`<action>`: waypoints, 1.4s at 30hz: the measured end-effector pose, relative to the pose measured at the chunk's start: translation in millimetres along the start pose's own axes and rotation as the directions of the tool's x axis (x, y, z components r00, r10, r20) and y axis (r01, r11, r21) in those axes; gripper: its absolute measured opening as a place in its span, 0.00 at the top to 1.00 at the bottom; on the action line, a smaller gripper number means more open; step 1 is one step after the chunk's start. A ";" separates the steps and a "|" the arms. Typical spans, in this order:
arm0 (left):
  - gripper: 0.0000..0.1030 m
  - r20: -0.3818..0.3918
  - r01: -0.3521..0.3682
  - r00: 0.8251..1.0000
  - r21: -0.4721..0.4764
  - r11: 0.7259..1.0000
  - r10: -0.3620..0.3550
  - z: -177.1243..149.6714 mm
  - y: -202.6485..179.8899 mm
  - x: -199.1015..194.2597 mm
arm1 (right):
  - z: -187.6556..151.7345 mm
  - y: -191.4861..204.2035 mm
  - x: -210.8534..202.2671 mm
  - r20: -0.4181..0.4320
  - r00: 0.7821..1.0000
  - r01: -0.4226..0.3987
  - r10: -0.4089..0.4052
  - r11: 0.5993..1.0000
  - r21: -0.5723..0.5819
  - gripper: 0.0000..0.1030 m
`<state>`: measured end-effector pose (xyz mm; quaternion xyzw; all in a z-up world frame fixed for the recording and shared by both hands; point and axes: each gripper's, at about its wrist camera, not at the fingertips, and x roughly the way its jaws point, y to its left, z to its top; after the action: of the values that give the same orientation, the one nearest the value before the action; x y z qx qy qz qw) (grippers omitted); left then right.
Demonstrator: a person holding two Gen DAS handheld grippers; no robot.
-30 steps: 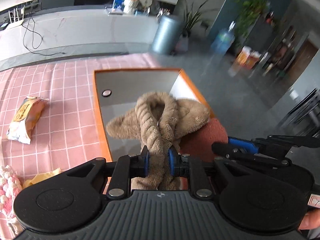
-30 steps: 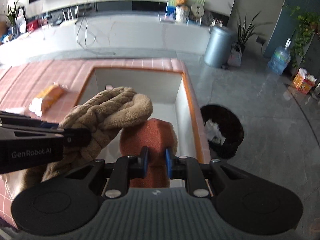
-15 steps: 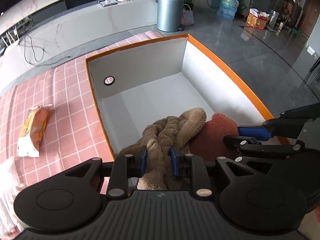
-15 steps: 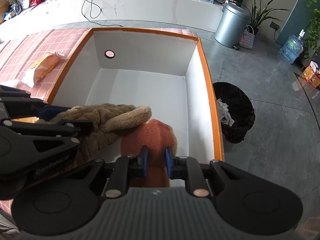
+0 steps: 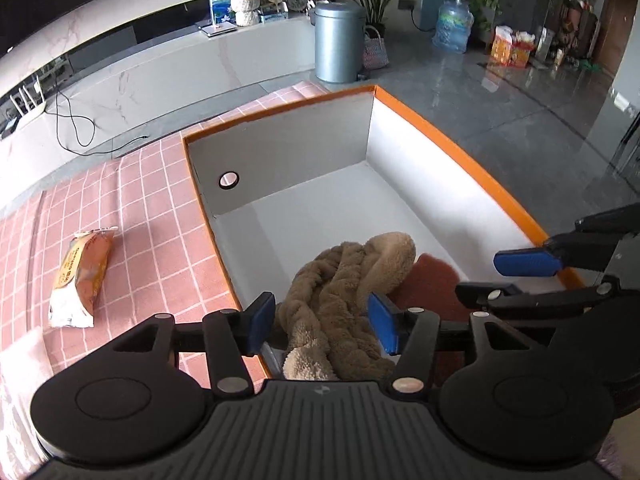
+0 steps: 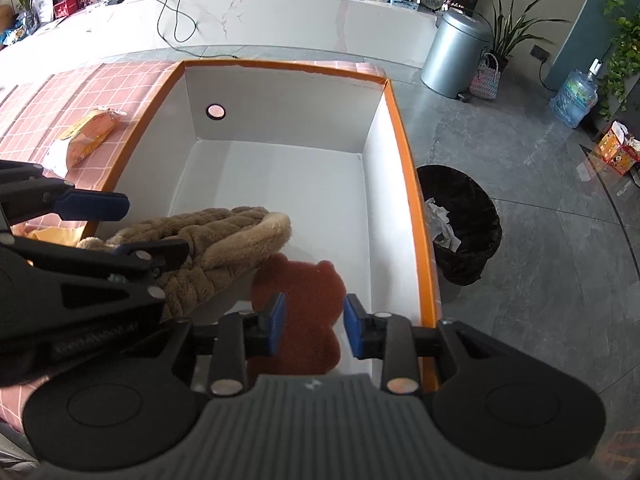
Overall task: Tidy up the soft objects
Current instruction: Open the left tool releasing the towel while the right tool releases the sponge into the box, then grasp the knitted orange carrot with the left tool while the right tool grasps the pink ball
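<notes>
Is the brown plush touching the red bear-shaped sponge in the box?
Touching: the right wrist view shows the brown plush lying over the red sponge's upper left edge, with no gap.

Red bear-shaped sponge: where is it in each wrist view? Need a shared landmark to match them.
Left wrist: red bear-shaped sponge sits right of centre, partly hidden behind the brown plush scarf, near the box's right wall.
Right wrist: sponge lies low and central on the box floor, between the right gripper's opening jaws, untouched.
Shared landmark: round hole in the box's far wall.
</notes>
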<state>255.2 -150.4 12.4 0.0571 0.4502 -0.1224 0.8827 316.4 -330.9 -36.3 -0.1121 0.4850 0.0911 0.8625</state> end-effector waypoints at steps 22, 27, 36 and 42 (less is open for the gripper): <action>0.38 0.362 0.050 0.932 -0.072 0.996 -0.021 -38.8 39.3 -90.9 | -36.7 33.6 -89.6 0.340 0.936 0.081 -0.089 0.996 0.037 0.34; 0.38 0.452 0.024 0.891 -0.111 0.993 0.029 -58.5 54.2 -111.1 | -53.1 60.1 -111.3 0.456 0.888 0.040 -0.058 0.998 0.050 0.34; 0.38 0.493 -0.003 0.864 -0.204 0.979 0.105 -100.7 98.2 -125.2 | -79.3 124.4 -115.5 0.538 0.843 -0.040 -0.008 0.996 0.078 0.32; 0.37 0.423 0.012 0.901 -0.254 0.967 0.100 -129.5 130.2 -121.0 | -98.0 157.7 -91.1 0.501 0.865 -0.120 0.033 0.983 0.142 0.28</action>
<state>120.5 22.3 32.8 -0.0730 0.2537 -0.0539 0.9630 147.8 -211.8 -24.2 0.0076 0.2571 0.1099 0.9601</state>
